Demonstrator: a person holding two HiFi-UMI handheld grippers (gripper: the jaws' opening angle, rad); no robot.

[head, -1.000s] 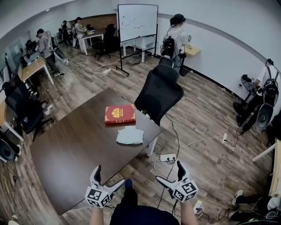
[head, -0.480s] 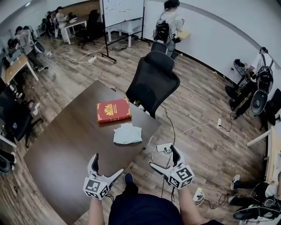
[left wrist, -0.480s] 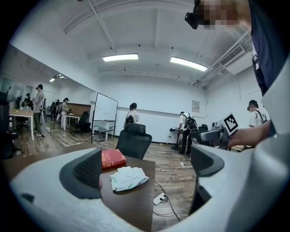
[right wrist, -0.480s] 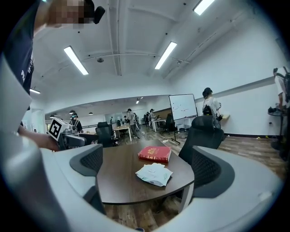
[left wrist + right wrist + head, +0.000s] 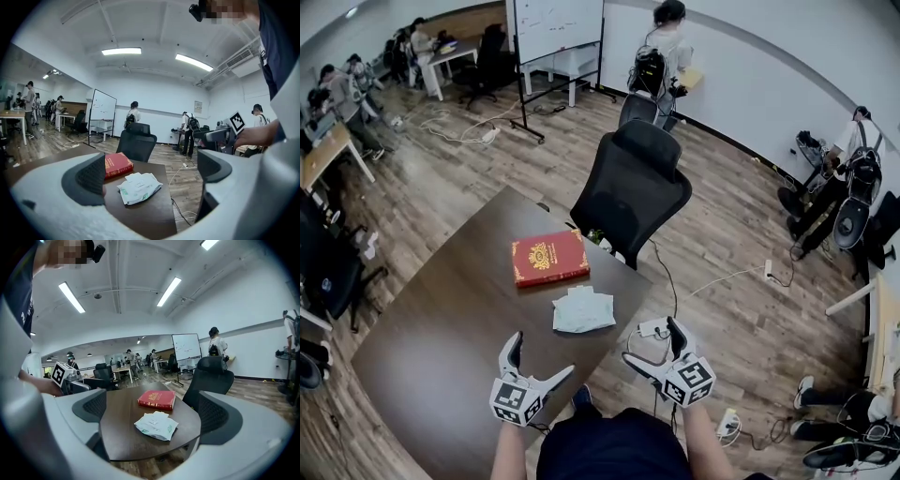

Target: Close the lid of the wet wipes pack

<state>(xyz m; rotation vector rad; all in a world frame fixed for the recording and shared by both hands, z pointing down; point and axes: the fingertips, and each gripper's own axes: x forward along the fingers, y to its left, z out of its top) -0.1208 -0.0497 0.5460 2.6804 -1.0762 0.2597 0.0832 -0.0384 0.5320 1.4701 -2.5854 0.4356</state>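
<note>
Both wide open, empty: my left gripper, right gripper. Wet wipes pack lies ahead between them, well apart, neither clearly nearer.

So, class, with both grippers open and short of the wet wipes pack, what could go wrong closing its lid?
The wet wipes pack lies loose near the table edge; a sideways push might slide it off. It looks soft and crumpled, so pressing with the right gripper alone may shift it.

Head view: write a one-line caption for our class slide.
Left gripper and right gripper, both open, hover near the table where a wipes pack lies beside a book.
</note>
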